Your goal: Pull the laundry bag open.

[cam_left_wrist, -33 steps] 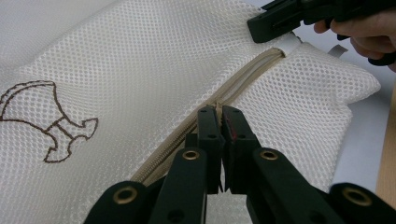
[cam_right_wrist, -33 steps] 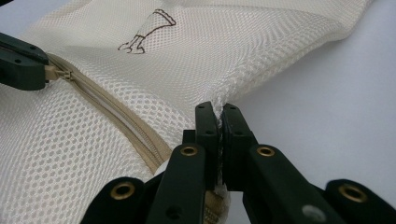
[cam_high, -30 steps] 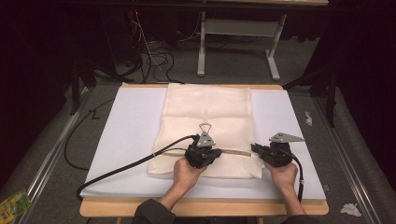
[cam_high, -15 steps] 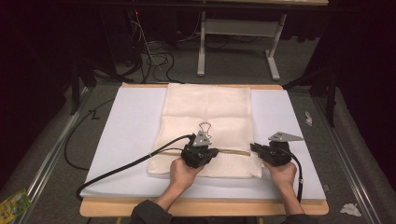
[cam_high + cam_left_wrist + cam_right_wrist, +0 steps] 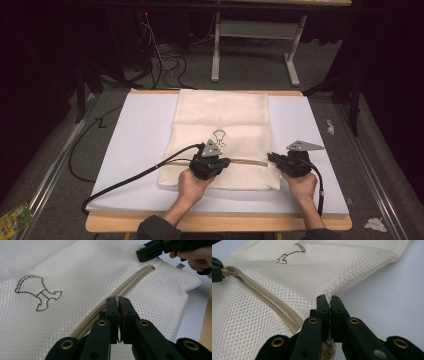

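Note:
A cream mesh bag [image 5: 220, 120] lies flat on a white sheet [image 5: 135, 135], with a beige zipper [image 5: 249, 161] running across its near part. My left gripper [image 5: 227, 161] is shut on the zipper pull [image 5: 116, 299]. My right gripper [image 5: 271, 157] is shut on the bag's mesh edge [image 5: 329, 297] at the zipper's right end. In the left gripper view the right gripper [image 5: 150, 252] clamps the far end of the zipper [image 5: 135, 281]. In the right gripper view the left gripper [image 5: 215, 270] holds the pull at the far left, with the zipper [image 5: 262, 296] running between us.
A brown embroidered motif [image 5: 218, 136] marks the middle of the bag. The sheet covers a wooden table [image 5: 215, 223]. A black cable [image 5: 130, 177] trails left from the left gripper. A table frame [image 5: 255, 35] and cables stand on the floor behind.
My left gripper has edged slightly to the left along the zipper. The right gripper has kept still.

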